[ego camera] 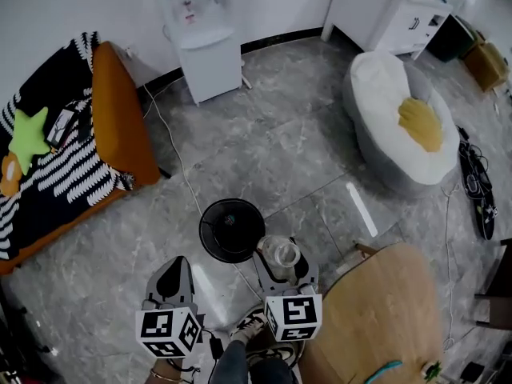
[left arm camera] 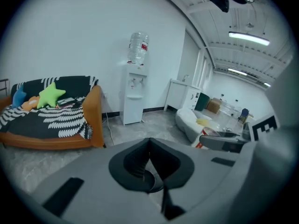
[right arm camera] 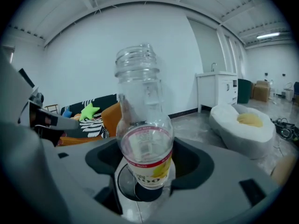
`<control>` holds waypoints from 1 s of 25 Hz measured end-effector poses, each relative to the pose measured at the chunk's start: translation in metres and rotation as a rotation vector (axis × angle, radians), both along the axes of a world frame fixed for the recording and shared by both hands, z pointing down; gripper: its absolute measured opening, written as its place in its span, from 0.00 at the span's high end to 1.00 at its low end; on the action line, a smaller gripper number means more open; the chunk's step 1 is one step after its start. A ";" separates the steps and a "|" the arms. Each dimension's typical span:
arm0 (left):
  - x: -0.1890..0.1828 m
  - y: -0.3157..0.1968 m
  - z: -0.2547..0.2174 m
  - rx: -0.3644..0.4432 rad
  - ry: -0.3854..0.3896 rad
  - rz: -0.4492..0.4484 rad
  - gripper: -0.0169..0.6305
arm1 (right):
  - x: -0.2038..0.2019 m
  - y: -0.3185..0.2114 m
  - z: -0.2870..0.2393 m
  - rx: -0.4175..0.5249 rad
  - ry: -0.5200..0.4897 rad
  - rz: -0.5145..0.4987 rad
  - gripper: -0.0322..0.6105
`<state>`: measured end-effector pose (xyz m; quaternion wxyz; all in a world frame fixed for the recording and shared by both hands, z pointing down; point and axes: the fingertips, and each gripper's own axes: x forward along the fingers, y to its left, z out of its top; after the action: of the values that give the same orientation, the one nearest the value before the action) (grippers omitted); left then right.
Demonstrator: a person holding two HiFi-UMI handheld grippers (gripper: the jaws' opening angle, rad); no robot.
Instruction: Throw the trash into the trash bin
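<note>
bottle held, bin close
our right gripper clamps the plastic bottle by the trash bin; only dropping remains. our left gripper is closed, empty.

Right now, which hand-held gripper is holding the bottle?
The right hand-held gripper: the clear bottle stands clamped between its jaws. The left hand-held gripper has its jaws shut on nothing.
</note>
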<state>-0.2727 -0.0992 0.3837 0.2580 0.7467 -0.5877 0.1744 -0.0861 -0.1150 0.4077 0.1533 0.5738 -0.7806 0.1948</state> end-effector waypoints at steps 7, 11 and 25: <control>-0.050 0.002 0.085 -0.081 -0.009 -0.085 0.99 | -0.047 -0.020 0.112 -0.121 -0.007 -0.049 0.45; -0.070 0.005 0.109 -0.102 -0.007 -0.119 0.99 | -0.060 -0.025 0.144 -0.154 0.001 -0.062 0.45; -0.096 -0.001 0.114 -0.120 -0.009 -0.152 0.99 | -0.083 -0.029 0.165 -0.198 -0.030 -0.070 0.24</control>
<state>-0.3686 -0.1002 0.4974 0.3121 0.6823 -0.6325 0.1924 -0.1692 -0.1442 0.5724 0.2043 0.5251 -0.7794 0.2738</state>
